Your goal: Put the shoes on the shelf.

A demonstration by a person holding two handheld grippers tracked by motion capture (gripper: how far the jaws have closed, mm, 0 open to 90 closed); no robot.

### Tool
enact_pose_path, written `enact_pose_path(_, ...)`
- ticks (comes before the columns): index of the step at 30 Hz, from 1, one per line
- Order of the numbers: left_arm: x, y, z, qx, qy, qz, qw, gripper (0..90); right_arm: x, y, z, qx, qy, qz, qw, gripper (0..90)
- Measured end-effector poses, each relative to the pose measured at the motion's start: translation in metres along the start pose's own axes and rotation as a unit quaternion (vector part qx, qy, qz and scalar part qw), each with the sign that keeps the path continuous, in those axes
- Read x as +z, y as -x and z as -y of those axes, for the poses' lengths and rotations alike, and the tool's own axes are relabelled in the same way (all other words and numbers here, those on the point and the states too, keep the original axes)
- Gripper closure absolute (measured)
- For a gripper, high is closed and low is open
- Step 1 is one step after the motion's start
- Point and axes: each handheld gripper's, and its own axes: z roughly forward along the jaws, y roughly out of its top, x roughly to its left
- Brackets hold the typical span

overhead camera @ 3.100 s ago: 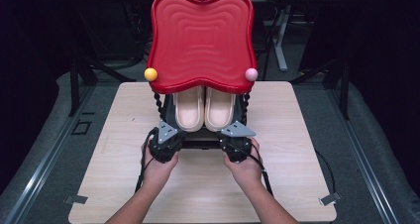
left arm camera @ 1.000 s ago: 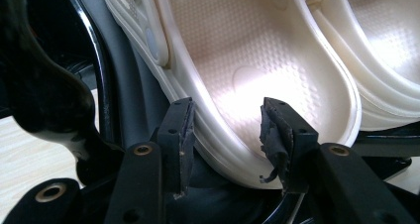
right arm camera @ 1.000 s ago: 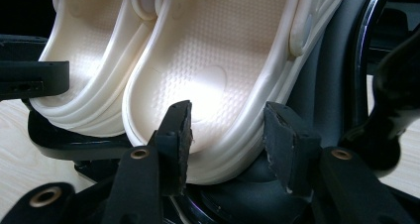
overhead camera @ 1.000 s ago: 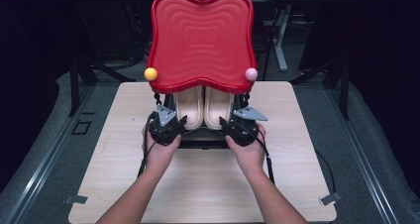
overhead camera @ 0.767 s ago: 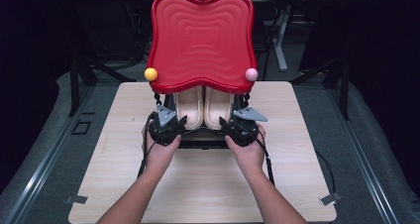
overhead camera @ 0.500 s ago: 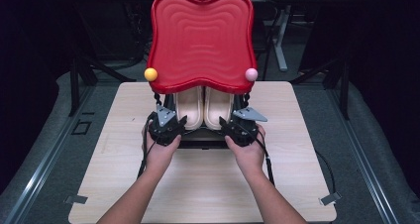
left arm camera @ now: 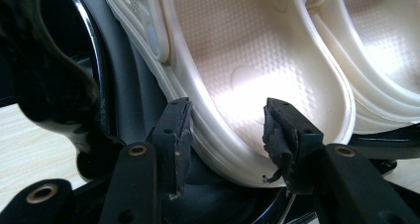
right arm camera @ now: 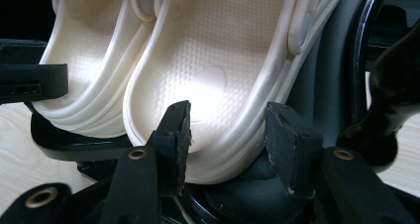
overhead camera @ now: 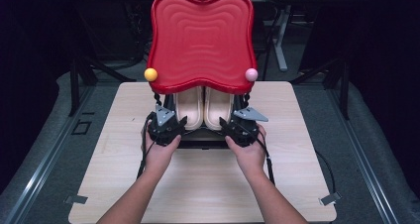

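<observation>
Hand-held gripper (left arm camera: 225, 130) astride cream slipper (left arm camera: 247, 60) heel (toes under red tray (overhead camera: 201, 40))

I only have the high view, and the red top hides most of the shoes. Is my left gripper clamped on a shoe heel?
Observer: No. The left gripper has just been opening its jaws. They straddle the heel rim of the left shoe, one outside and one over the insole, without pinching it.
Operator: And the right gripper?
Observer: Much the same. The right gripper straddles the heel rim of the right shoe, with its jaws open.
</observation>
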Motion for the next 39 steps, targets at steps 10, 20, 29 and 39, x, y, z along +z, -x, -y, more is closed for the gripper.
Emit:
enact_pose_path(10,-0.001,0.002,-0.001,0.003,0.0,0.0,1.0,51.7,-0.003,-0.001,0.0,-0.002,-0.001,-0.001,1.0,52.7)
enact_pose_path(20,0.004,0.004,-0.006,0.018,-0.015,-0.023,0.9995,60.7,0.001,-0.003,0.0,-0.002,0.001,0.006,1.0,53.0)
enact_pose_path(29,0.007,0.004,-0.008,0.033,-0.011,-0.023,0.9991,61.2,0.005,0.0,0.0,-0.015,0.006,0.011,0.9998,53.8)
enact_pose_path(39,0.006,0.001,-0.008,0.041,-0.007,-0.023,0.9989,60.7,0.007,-0.005,0.001,-0.015,0.012,0.02,0.9996,52.8)
